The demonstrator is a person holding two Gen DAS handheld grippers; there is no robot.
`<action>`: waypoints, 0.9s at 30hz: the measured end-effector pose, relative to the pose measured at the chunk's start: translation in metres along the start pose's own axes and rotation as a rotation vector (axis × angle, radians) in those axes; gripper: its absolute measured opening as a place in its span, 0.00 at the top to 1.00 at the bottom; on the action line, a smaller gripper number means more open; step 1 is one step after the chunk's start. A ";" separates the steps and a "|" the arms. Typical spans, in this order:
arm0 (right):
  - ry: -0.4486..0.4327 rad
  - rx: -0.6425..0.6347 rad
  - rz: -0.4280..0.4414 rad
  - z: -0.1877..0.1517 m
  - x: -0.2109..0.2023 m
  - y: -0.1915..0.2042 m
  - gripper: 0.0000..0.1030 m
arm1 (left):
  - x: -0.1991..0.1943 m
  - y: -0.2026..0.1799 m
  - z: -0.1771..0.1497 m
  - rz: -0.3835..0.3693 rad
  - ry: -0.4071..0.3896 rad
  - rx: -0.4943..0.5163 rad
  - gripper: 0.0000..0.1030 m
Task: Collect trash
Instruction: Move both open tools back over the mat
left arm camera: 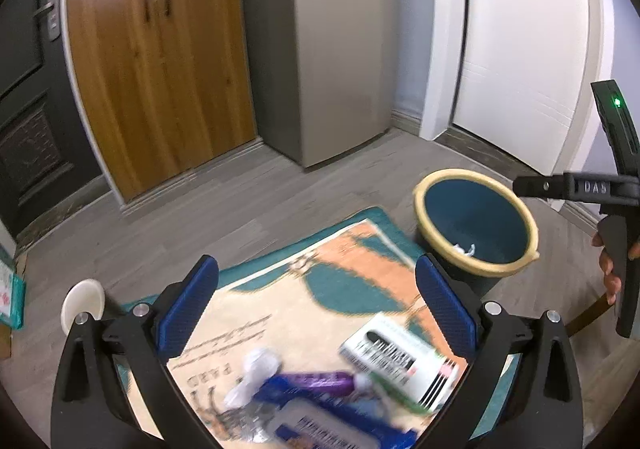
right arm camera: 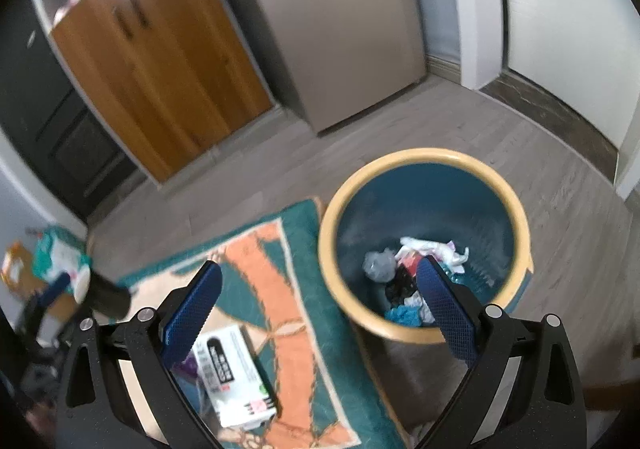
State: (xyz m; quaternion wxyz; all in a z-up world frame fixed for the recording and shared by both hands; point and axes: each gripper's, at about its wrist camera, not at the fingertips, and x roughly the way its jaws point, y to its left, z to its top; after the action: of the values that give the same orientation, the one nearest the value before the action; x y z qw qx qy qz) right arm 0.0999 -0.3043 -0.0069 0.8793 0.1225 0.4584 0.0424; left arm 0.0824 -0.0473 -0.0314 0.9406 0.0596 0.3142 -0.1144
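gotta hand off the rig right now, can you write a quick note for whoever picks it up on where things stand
Left gripper: open, empty, above the litter on the rug.
Right gripper: open, empty, beside and partly over the bin.
The bin stands on the floor at the rug's edge and already holds crumpled paper and wrappers.
Left on the rug: a white box, a purple tube, a crumpled tissue and a blue packet, bunched together; blur hides the details.
Next, probably: left gripper takes one piece and drops it in the bin.
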 end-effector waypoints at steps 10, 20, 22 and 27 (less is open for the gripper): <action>0.063 -0.082 -0.002 -0.030 0.013 0.057 0.06 | -0.020 0.035 -0.030 0.067 0.042 -0.002 0.06; 0.209 -0.164 -0.010 -0.083 0.054 0.101 0.06 | -0.033 0.062 -0.037 0.101 0.032 -0.052 0.06; 0.242 -0.180 -0.022 -0.095 0.065 0.106 0.06 | -0.033 0.064 -0.037 0.100 0.031 -0.052 0.06; 0.303 -0.235 -0.036 -0.113 0.086 0.116 0.06 | -0.031 0.067 -0.037 0.091 0.027 -0.060 0.06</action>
State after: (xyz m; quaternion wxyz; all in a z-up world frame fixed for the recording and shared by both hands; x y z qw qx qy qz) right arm 0.0612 -0.1559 -0.1080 0.8091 0.0026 0.5795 0.0978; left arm 0.0538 0.0302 -0.0390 0.9418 0.0471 0.3271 -0.0612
